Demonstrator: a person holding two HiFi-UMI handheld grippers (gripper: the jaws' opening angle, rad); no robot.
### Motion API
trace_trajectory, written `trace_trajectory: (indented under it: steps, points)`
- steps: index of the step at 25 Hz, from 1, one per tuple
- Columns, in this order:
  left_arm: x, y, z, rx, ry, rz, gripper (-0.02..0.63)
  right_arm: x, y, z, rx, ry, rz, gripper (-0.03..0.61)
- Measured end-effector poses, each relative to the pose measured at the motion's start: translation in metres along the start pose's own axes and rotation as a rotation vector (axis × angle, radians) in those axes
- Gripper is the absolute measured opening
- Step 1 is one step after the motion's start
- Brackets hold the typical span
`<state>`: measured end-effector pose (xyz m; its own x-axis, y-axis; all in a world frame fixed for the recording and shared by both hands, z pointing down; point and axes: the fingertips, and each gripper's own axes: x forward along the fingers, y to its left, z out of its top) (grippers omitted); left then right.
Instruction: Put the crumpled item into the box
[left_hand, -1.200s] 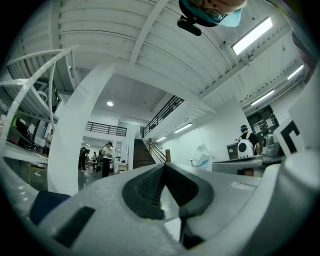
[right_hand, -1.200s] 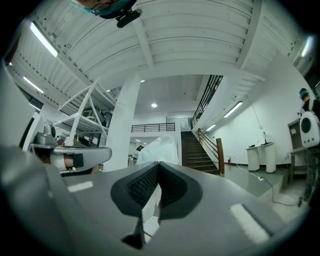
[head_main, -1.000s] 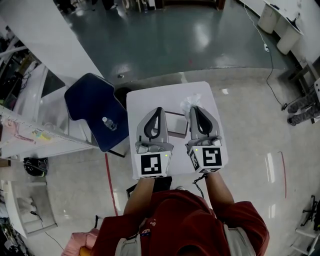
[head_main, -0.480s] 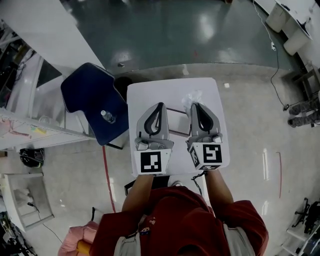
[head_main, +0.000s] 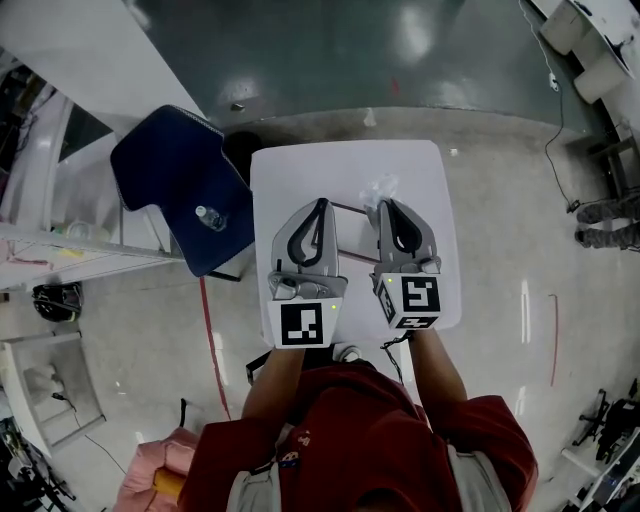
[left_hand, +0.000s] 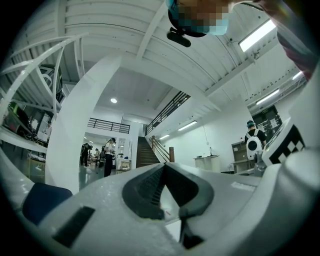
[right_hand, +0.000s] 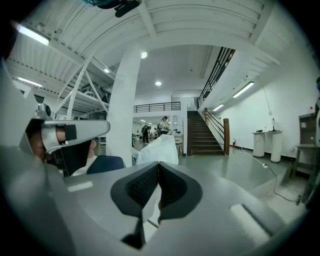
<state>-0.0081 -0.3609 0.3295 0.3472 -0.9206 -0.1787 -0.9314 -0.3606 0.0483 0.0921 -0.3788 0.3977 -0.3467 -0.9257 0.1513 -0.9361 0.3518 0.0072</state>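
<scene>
Left gripper (head_main: 320, 204): fingers (left_hand: 150, 192) closed tip to tip, nothing between them. In its own view only bare white desk (head_main: 340, 168) shows through the gap behind the tips.

Right gripper (head_main: 386, 204): fingers (right_hand: 142, 186) also closed, tips meeting, nothing clamped. The crumpled item (right_hand: 160, 148), a pale translucent plastic bag, rises just past the tips. We cannot tell whether the tips touch it.

In the head view both grippers lie side by side over the desk, pointing to the far edge. The box (head_main: 352, 232), shallow and dark-rimmed, lies between them, and they cover its left and right sides. The crumpled item (head_main: 380, 188) sits on the desk just beyond the box's far right corner, outside the box.

Against the frame from a second ago, both pairs of fingers match, closed then as now. The bag and the box keep the same places relative to the grippers. The whole desk sits slightly higher in the head view.
</scene>
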Motion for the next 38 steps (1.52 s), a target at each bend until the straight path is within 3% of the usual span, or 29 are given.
trace_trajectory:
  steps: [38]
  points:
    - [0.003,0.062,-0.084,-0.033,0.097,0.037,0.003,0.079,0.038,-0.218,-0.035,0.590,0.161,0.003]
